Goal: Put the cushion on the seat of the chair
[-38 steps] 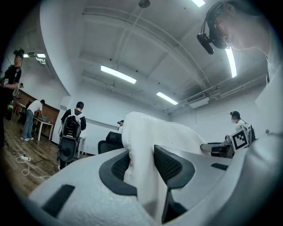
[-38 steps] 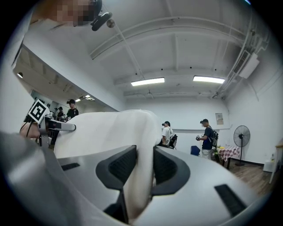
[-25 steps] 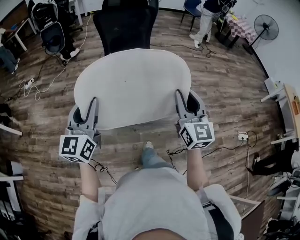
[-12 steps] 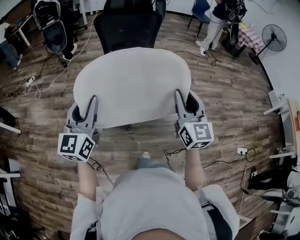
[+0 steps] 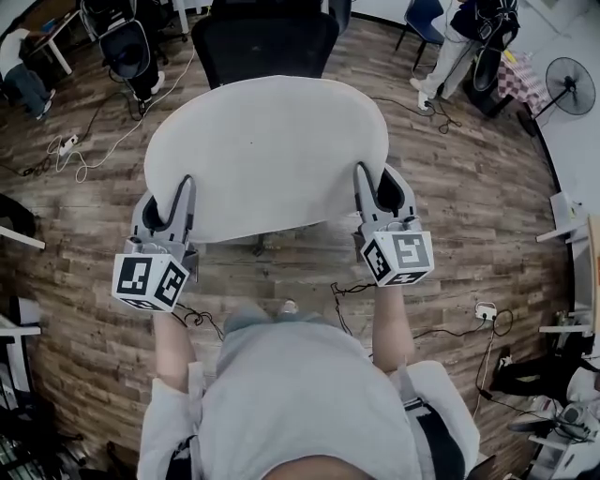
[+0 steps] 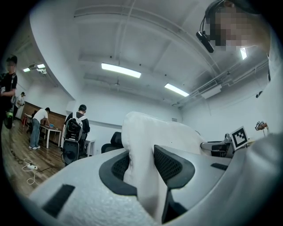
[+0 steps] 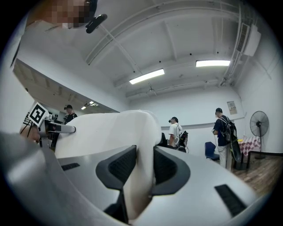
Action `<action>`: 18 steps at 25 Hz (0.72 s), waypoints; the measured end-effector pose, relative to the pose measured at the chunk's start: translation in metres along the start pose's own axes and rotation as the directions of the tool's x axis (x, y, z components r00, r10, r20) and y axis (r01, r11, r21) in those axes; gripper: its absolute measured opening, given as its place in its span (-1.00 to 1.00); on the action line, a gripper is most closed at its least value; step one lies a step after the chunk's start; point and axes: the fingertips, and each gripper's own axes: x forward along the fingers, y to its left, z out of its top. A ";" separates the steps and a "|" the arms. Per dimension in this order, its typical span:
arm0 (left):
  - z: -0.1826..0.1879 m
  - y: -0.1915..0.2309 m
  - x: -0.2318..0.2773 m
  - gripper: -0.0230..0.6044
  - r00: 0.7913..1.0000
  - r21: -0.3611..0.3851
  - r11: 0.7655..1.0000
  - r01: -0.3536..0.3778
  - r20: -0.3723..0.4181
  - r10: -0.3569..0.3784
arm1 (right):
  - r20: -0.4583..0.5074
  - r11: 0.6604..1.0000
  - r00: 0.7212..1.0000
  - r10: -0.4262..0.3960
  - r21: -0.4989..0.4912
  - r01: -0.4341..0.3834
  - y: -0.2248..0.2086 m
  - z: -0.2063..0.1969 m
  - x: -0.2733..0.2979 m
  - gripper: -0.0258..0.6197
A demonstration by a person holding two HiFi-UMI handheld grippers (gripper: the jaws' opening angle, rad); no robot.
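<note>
Cushion: one cushion (image 5: 267, 155), pale, wide and rounded, held level in the air above the wooden floor (image 5: 469, 187). It hangs between the two grippers, its far edge over the front of the chair and not resting on it.
Chairs: three. The black chair (image 5: 267, 42) stands straight ahead, a second black chair (image 5: 127, 47) at the top left, a blue chair (image 5: 427, 19) at the top right.
People: three in the head view. These are the person (image 5: 300, 403) holding the grippers and two bystanders, one (image 5: 459, 47) at the top right and one (image 5: 23, 75) at the top left.
Grippers: two. The left gripper (image 5: 178, 202) is clamped on the cushion's near left edge. The right gripper (image 5: 370, 187) is clamped on its near right edge. In each gripper view the pale padding is squeezed between both dark pads.
Marker cubes: two, one (image 5: 150, 281) behind the left gripper and one (image 5: 398, 258) behind the right.
Fan: one (image 5: 572, 80), standing at the far right.
Power strips: two, one (image 5: 485, 307) at the lower right and one (image 5: 64, 143) at the left, both on the floor.
Change, cushion: it has been carried forward. A second ago its far edge lay just short of the chair. Now it overlaps the chair's lower part.
Change, grip: both grippers hold the same spots as before.
Change, surroundings: the fan sits closer to the picture's right edge.
</note>
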 end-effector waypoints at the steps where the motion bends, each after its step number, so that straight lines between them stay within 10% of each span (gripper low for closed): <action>1: -0.001 0.003 0.003 -0.56 1.000 0.000 1.000 -0.005 -0.007 0.005 | -0.003 1.000 1.000 0.006 0.006 -0.006 0.000 -0.003 0.004 -0.66; 18: -0.036 0.064 0.094 -0.56 0.997 -0.035 0.999 0.009 -0.077 -0.012 | -0.087 0.997 0.995 -0.038 0.062 0.044 -0.023 -0.046 0.099 -0.66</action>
